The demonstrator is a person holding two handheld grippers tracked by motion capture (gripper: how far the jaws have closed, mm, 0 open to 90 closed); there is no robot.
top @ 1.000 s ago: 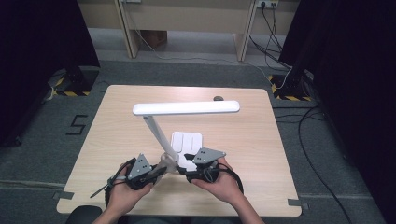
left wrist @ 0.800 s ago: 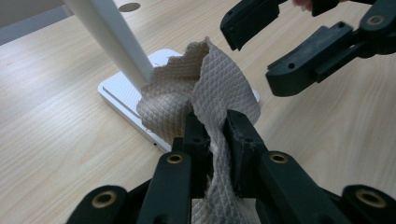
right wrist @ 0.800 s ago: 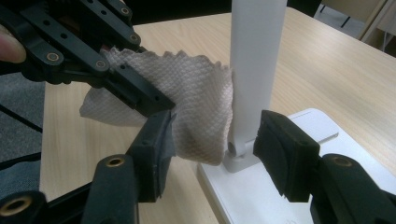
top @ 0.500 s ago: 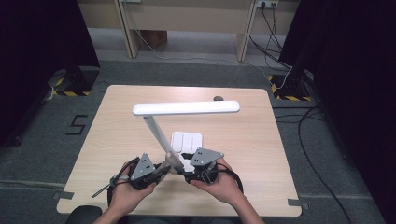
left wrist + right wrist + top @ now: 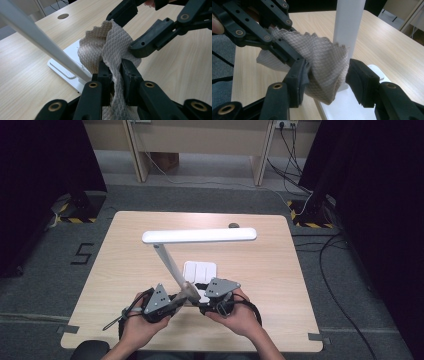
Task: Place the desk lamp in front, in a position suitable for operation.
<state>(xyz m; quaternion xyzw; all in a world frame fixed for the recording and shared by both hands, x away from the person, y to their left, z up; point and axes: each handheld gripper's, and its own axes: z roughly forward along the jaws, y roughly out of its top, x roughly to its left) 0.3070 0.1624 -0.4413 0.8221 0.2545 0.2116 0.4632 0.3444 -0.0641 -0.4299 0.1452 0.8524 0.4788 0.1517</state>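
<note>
A beige waffle-textured cloth hangs bunched between the two grippers, just in front of the white desk lamp's base. My left gripper is shut on the cloth's lower part. My right gripper is open, its jaws standing either side of the cloth, with the left pad touching the fabric. In the high view both grippers, left and right, meet at the cloth near the table's front edge. The lamp's slanted pole rises right behind the cloth.
The lamp's long head hangs level over the middle of the wooden table. A small round cable hole sits near the far edge. Cables and black stands lie on the floor beyond the table.
My left gripper has edged slightly to the right, toward the right gripper, with the cloth in it. Little else has moved.
</note>
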